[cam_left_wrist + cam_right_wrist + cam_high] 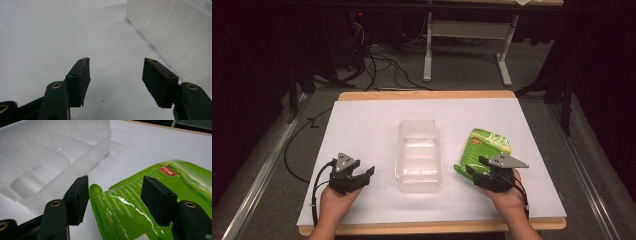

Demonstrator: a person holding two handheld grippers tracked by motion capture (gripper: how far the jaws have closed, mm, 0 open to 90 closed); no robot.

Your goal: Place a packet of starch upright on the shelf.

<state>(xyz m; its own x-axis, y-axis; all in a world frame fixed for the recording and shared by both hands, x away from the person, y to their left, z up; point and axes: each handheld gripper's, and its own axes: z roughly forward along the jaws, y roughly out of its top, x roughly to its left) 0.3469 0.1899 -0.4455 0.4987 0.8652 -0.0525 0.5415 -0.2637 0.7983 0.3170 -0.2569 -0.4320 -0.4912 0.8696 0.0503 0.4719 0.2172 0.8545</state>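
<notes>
A dim room with a grey floor, loose cables and a table frame is seen in the upper part of the high view; below it a tabletop (362, 120) covered in white sheet takes up the centre of the frame. A clear plastic tray (419, 156) with several compartments is placed at the middle of the tabletop. A green pouch (484, 145) lies flat just to the right of the tray, apart from it.

The right gripper (473, 172) is held at the lower right of the high view, at the near end of the pouch. In the right gripper view its jaws are seen spread wide, with the pouch's lower corner (120, 207) lying between them but not yet gripped; the tray wall (82, 157) fills the upper left of that view. The left gripper (364, 176) is rested at the lower left of the high view, to the left of the tray; its jaws are likewise wide apart and nothing is held, with bare white sheet between them and the tray's side wall (175, 32) at the upper right.

The step in hand is judged to be the grasp of the pouch. A firm hold is best obtained if the jaws are lowered over the sealed edge, where the film is stiff, and closed squarely, so that the glossy surface is not allowed to slip.
</notes>
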